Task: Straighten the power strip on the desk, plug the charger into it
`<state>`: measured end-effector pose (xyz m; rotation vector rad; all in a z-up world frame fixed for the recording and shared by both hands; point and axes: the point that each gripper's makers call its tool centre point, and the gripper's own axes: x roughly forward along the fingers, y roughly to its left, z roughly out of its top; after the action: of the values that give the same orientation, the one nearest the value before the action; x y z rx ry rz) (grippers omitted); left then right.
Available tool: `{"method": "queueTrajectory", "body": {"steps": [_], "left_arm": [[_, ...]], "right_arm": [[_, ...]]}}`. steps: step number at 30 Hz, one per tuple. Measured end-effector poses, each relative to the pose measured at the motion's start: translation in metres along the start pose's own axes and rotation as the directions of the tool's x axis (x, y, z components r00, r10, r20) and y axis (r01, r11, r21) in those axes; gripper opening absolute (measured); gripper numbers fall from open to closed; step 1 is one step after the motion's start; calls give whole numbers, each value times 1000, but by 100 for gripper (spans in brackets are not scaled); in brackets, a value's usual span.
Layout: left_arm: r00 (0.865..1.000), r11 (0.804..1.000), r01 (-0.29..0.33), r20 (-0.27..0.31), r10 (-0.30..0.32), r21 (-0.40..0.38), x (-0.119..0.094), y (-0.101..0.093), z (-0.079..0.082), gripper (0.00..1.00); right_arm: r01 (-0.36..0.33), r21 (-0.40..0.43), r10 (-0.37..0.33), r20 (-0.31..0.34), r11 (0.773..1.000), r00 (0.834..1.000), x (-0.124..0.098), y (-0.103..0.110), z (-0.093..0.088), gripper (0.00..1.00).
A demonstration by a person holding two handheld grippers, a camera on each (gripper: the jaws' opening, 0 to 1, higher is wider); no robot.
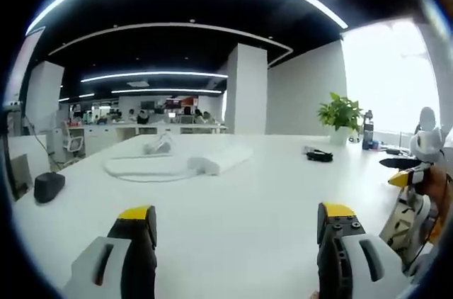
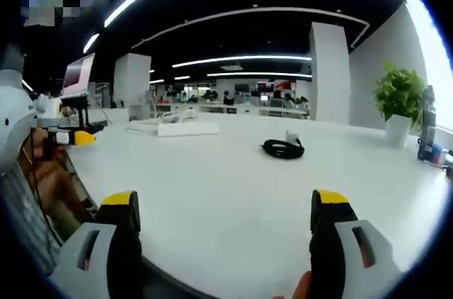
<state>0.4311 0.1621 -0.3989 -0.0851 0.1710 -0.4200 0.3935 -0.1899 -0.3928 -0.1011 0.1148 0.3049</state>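
Both your grippers hover low over the white worktop (image 1: 233, 207) with their fingers spread wide and nothing between them: the left gripper (image 1: 237, 224) and the right gripper (image 2: 225, 214) are equally empty.

Take the power strip (image 1: 212, 159) as your landmark. In the left gripper view it lies well ahead of the fingers and a little left of centre, a long white bar with its white cord looped on the worktop on its left side. Its long axis runs slantwise across your line of reach, not square to the worktop edge, so it is not yet straightened. In the right gripper view the same strip (image 2: 185, 128) sits far off to the upper left.

The charger (image 2: 284, 147), a dark coiled cable with a small pale plug body, lies to the right of the strip and nearer your right gripper. By my judgement, left goes to the strip, right to the charger.
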Motion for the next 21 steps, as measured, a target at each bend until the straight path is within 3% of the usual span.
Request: {"method": "queueTrajectory", "body": {"steps": [10,21], "left_arm": [[999,999,43,-7,-43,28,9,-12,2,96],[997,996,77,1,-77,41,21,-23,6,96]], "right_arm": [[-50,-59,49,-19,997,999,13,4,7,100],[-118,-75,119,6,990,993,32,17,19,100]]}}
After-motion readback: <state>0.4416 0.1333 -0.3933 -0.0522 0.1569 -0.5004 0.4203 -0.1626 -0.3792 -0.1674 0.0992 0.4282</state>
